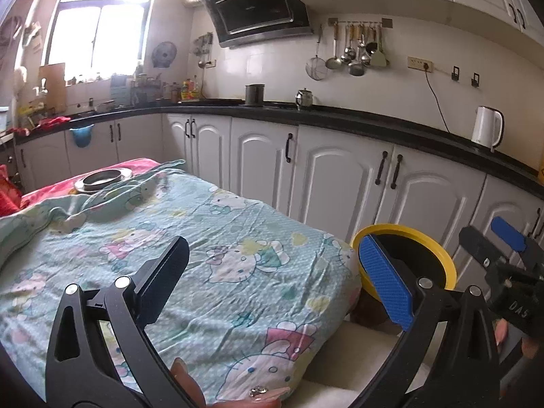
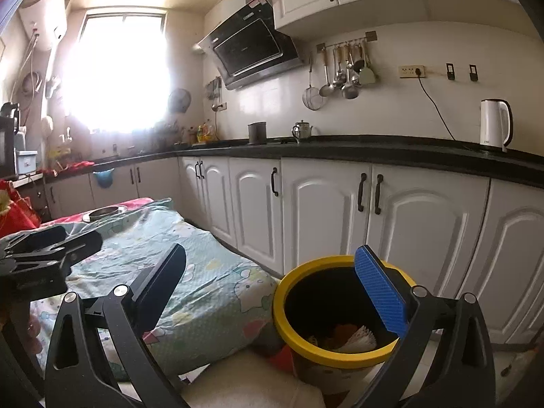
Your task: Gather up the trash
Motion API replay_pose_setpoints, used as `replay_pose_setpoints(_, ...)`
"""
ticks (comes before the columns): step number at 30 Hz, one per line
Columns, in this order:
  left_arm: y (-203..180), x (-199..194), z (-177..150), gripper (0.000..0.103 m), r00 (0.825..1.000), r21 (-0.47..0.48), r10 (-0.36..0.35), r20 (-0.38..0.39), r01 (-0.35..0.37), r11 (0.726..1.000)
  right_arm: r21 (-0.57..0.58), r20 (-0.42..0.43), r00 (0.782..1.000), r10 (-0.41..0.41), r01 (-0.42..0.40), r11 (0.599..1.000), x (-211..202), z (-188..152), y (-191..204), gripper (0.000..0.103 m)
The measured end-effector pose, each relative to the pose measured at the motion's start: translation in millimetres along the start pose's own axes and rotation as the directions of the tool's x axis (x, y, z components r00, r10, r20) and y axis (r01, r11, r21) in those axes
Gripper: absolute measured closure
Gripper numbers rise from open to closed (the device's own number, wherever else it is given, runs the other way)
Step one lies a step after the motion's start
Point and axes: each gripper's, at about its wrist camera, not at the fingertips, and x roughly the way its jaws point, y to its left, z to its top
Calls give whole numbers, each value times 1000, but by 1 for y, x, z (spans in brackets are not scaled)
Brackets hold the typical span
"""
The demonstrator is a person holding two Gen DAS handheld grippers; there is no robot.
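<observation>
Both grippers gape wide and hold nothing: the left gripper [image 1: 272,282] low over the patterned cloth [image 1: 190,238], the right gripper [image 2: 272,292] beside the yellow-rimmed bin [image 2: 340,309] at lower right, trash [image 2: 357,338] already inside; scan the cloth for leftovers before withdrawing

The right gripper [image 2: 272,292] is held wide open above the yellow-rimmed bin [image 2: 292,326]. Trash [image 2: 353,338] is seen inside it.

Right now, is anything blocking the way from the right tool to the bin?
Nothing visible does. The right tool hangs open and empty just above the bin, whose mouth is uncovered, with trash already at the bottom.
</observation>
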Motion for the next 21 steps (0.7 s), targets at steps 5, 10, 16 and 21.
replay_pose_setpoints(5, 1, -1, -1, 11, 1000, 2, 3, -2, -3, 1000, -11, -28, 1000, 6, -7, 1000, 3, -6, 5, 6)
replay_pose_setpoints(10, 1, -2, -1, 11, 1000, -1, 2, -2, -2, 1000, -13, -25, 1000, 11, -11, 1000, 0, -6, 9, 6)
replay_pose_setpoints(16, 1, -2, -1, 11, 1000, -2, 7, -2, -7, 1000, -12, -32, 999, 7, -7, 1000, 1, -7, 9, 6)
replay_pose_setpoints(21, 1, -2, 0, 11, 1000, -9, 6, -3, -6, 1000, -13, -36, 999, 10, -10, 1000, 3, -7, 9, 6)
